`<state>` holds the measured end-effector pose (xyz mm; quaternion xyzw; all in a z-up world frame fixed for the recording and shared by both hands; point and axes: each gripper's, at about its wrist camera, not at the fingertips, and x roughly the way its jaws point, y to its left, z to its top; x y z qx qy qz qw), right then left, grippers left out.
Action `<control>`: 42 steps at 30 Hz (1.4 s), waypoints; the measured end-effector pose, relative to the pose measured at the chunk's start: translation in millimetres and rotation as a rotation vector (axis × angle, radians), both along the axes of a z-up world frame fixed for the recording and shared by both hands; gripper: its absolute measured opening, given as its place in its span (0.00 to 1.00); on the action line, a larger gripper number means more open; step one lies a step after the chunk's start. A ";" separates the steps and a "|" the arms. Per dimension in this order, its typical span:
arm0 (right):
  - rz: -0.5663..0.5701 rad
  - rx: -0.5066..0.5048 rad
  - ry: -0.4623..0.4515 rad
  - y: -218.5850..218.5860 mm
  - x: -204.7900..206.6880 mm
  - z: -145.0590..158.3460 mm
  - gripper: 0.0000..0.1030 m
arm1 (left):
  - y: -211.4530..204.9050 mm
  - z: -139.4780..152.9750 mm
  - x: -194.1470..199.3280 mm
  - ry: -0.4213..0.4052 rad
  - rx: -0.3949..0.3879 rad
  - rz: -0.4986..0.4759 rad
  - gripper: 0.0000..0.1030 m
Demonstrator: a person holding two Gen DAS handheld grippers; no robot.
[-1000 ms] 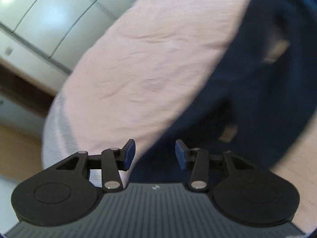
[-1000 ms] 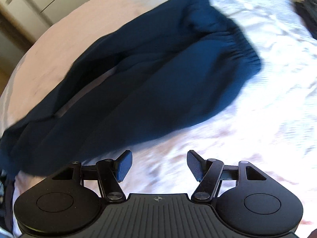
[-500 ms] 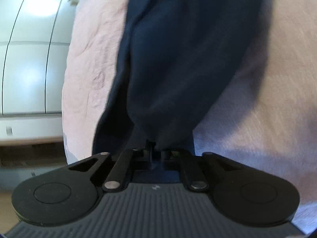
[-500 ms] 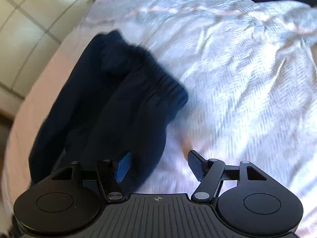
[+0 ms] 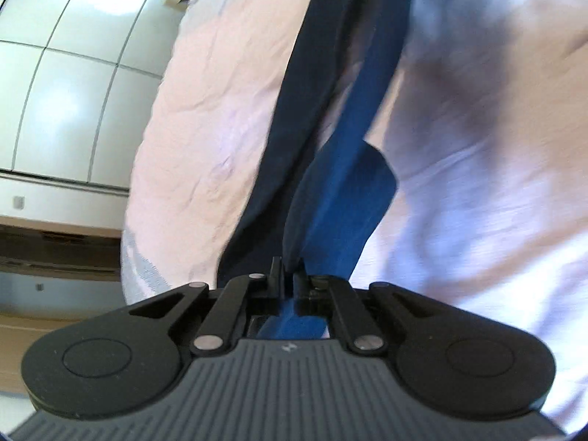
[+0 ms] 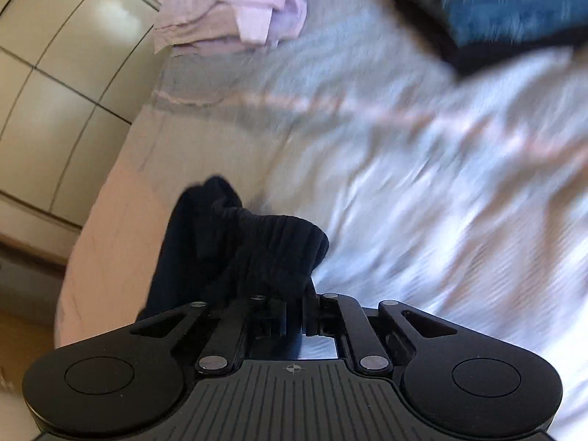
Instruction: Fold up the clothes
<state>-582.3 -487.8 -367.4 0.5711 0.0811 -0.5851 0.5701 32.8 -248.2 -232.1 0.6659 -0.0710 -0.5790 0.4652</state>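
A pair of navy blue trousers (image 5: 341, 169) stretches away from my left gripper (image 5: 288, 275) over the pale pink bed (image 5: 205, 117). The left gripper is shut on one end of the trousers, with cloth pinched between the fingers. In the right wrist view the ribbed elastic waistband of the trousers (image 6: 272, 246) bunches right in front of my right gripper (image 6: 294, 312), which is shut on it. The cloth hangs down to the left of that gripper.
White wardrobe doors (image 5: 66, 84) stand left of the bed. A crumpled lilac garment (image 6: 235, 11) lies at the far edge of the bed and a dark blue garment (image 6: 507, 11) at the far right. The striped white bedcover (image 6: 441, 183) spreads to the right.
Both grippers closed on the trousers: the left within the first half second, the right after it. The trousers are now lifted and stretched into a narrow band between them.
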 end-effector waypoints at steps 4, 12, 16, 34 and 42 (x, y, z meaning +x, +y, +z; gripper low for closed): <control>0.050 0.018 0.077 10.5 -46.8 41.0 0.05 | 56.8 23.9 -62.9 0.068 0.068 0.001 0.02; 0.137 0.102 0.195 39.0 -89.6 -0.1 0.05 | 145.7 -42.4 -143.4 0.117 0.270 -0.004 0.03; 0.155 0.127 0.212 50.7 -88.7 -21.5 0.05 | 159.4 -56.9 -143.3 0.091 0.259 0.026 0.03; 0.181 0.190 0.226 66.8 -89.6 -48.1 0.06 | 197.9 -76.8 -118.6 0.086 0.266 0.217 0.13; 0.208 0.142 0.425 94.2 -36.2 -10.4 0.59 | 180.1 -54.5 -17.1 0.196 0.134 0.477 0.29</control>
